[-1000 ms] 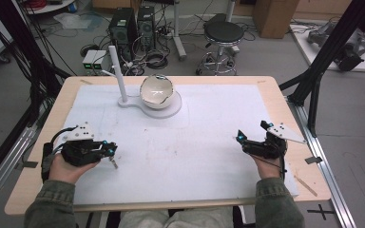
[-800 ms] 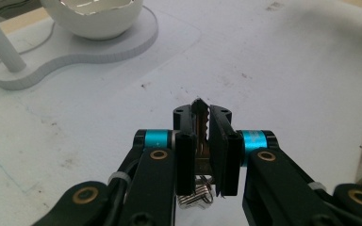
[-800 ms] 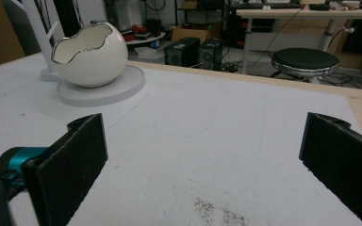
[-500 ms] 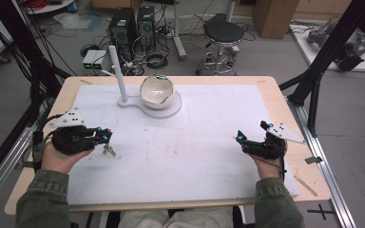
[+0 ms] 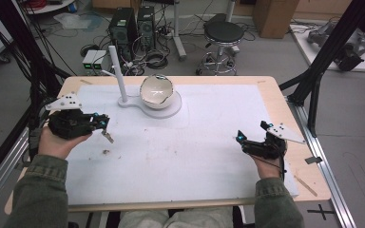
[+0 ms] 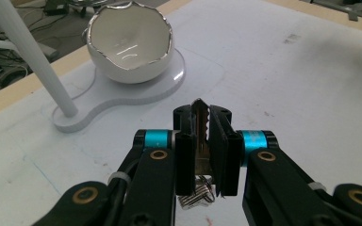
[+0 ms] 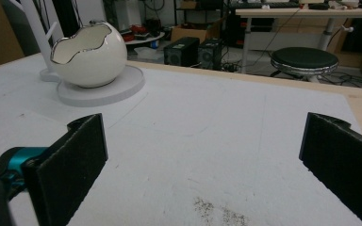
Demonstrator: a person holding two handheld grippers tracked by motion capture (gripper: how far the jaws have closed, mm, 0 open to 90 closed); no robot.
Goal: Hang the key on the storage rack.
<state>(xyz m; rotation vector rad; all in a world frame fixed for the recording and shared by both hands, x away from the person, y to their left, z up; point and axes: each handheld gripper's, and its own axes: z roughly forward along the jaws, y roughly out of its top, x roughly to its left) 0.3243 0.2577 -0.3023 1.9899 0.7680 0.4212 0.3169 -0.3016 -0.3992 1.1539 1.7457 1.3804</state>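
My left gripper (image 5: 103, 124) (image 6: 202, 123) hovers above the left side of the white mat, shut on a small metal key (image 6: 199, 107). The key's toothed tip pokes out past the jaw ends, and its wire ring (image 6: 195, 195) hangs below them. From above, the key (image 5: 108, 137) dangles under the jaws, clear of the mat. Ahead of it stands a white egg-shaped bowl (image 5: 156, 91) (image 6: 129, 44) (image 7: 89, 54) with a jagged silver rim, empty inside. My right gripper (image 5: 247, 141) (image 7: 202, 141) rests low at the mat's right side, open, nothing between its pads.
The bowl sits on a flat white base (image 5: 171, 107) that also carries a white upright post (image 5: 116, 71) with short pegs. A small dark speck (image 5: 106, 152) lies on the mat (image 5: 195, 123) under the left gripper. A stool and computer boxes stand beyond the table.
My left hand has lifted off the mat and drifted left and back, carrying the key up with it. The right hand has stayed put.
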